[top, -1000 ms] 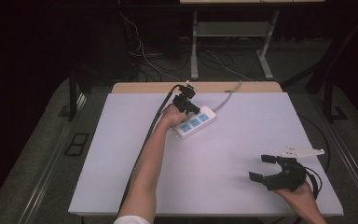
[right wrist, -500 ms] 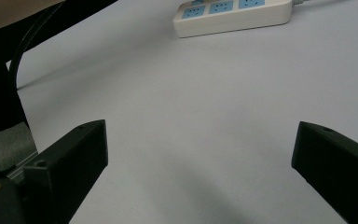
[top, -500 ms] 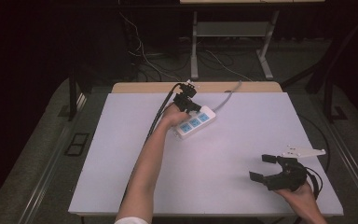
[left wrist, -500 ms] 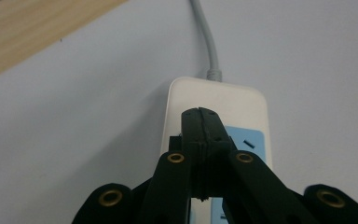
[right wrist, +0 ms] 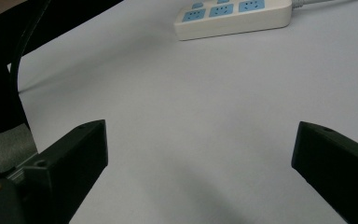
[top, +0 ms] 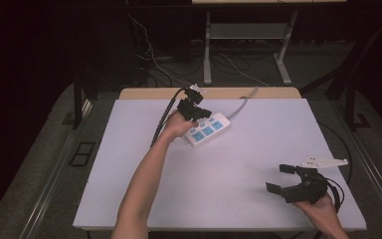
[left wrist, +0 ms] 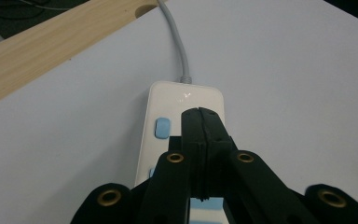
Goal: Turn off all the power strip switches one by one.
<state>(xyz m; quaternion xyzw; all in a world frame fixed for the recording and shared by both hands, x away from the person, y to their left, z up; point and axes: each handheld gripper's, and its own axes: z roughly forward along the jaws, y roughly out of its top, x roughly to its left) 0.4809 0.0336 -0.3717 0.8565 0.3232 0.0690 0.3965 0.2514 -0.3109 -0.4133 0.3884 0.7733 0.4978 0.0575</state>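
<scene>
Up at the far middle of the white worktop (top: 238,164), the white power strip (top: 208,130) with blue sockets lies flat, its grey cord (top: 242,103) running off over the wooden back edge. Poised over the strip's cord end, the left gripper (left wrist: 202,116) has its fingers pressed together with nothing between them, the blue switch (left wrist: 162,127) just to the side of the tips. Well apart, near the front right corner, the right gripper (top: 280,178) has its fingers spread wide and empty, aimed toward the strip.
</scene>
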